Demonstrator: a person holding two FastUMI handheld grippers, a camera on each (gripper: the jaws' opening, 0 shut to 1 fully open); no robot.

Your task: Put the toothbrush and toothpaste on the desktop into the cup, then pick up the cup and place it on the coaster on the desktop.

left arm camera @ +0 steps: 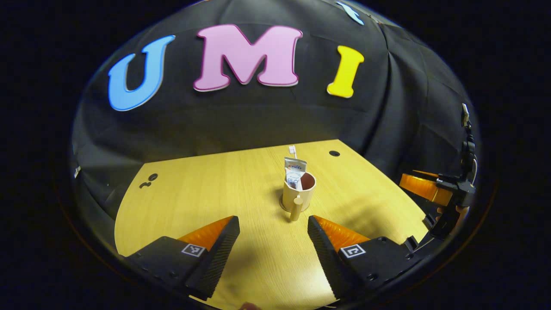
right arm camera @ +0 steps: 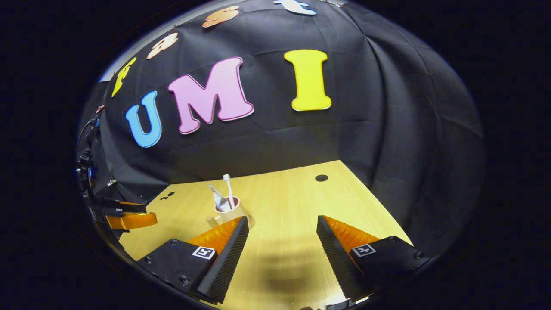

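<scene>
Light yellow wood-grain desktop [left arm camera: 206,193], booth walled in black cloth [left arm camera: 241,116]. Near the middle of the desktop stands a beige cup with a dark reddish inside [left arm camera: 300,191], upright, its stubby handle [left arm camera: 296,207] turned toward the left gripper. In the cup: a white toothbrush [left arm camera: 293,151], bristle head up and poking above everything else, and a crimped white toothpaste tube [left arm camera: 295,170] leaning against the near-left rim, printing on it too small to make out. Under the cup's base a thin darker ring shows, a round coaster [left arm camera: 284,207], only its edge visible; cup appears to sit on it. Left gripper [left arm camera: 273,239] hangs low over the desktop just short of the cup, jaws spread wide, nothing between them, handle of the cup lined up with the gap but apart from both fingers. In the right gripper view the same cup [right arm camera: 227,211] sits ahead and left, partly hidden behind the left-hand finger [right arm camera: 228,254], toothbrush [right arm camera: 228,189] and tube [right arm camera: 217,200] standing out of it. Right gripper [right arm camera: 282,241] also has jaws wide apart and holds nothing, bare desktop [right arm camera: 284,206] in the gap. 2 dark round holes in the desktop, 1 at the far right [left arm camera: 334,153] and a small cluster at the far left [left arm camera: 150,179]. The right gripper appears at the right edge of the left gripper view, well apart from the cup.
</scene>
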